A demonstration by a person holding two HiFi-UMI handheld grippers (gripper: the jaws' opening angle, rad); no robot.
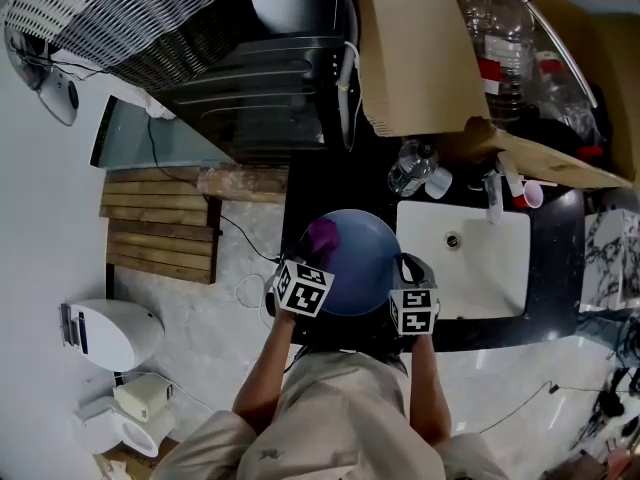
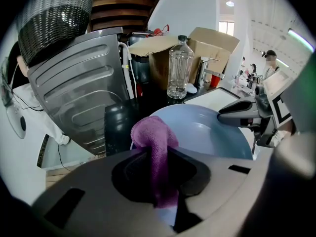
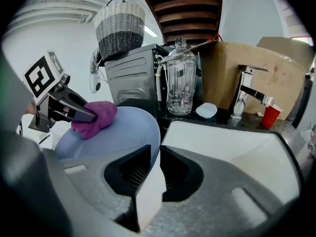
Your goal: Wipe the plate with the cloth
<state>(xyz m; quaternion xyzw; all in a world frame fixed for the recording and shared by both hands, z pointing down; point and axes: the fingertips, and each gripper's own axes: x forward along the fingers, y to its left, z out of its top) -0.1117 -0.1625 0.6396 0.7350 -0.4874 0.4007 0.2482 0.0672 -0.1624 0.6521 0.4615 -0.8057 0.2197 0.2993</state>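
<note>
- Purple terry cloth point(image 2: 154, 147) is pinched in the left gripper point(image 2: 157, 177). The jaws are closed on its middle fold, so a rounded wad sticks out in front to serve as the wiping pad.
- That wad lies against the inner face of the round pale-blue plate point(image 3: 118, 132), near the rim on the person's left. Contact seems made, so I judge the wiping to be under way rather than finished.
- The right gripper point(image 3: 152, 172) is clamped on the plate's opposite rim, with the thin edge running straight between its two jaws. This grip acts as the anchor, so the plate does not swing when the cloth pushes.
- Held that way, the plate sits in front of the person's body, just beside the white rectangular sink point(image 1: 500, 268) set in the black counter point(image 1: 552, 268). It seems to be carried by that grip alone.
- A clear plastic bottle point(image 3: 180, 83) and a chrome tap point(image 3: 244, 95) stand farther back, well apart from both grippers, so sweeps across the plate have free room.
- The risk, as I judge it, is that a hard push far from the clamped edge could lever the rim out of the jaws.
</note>
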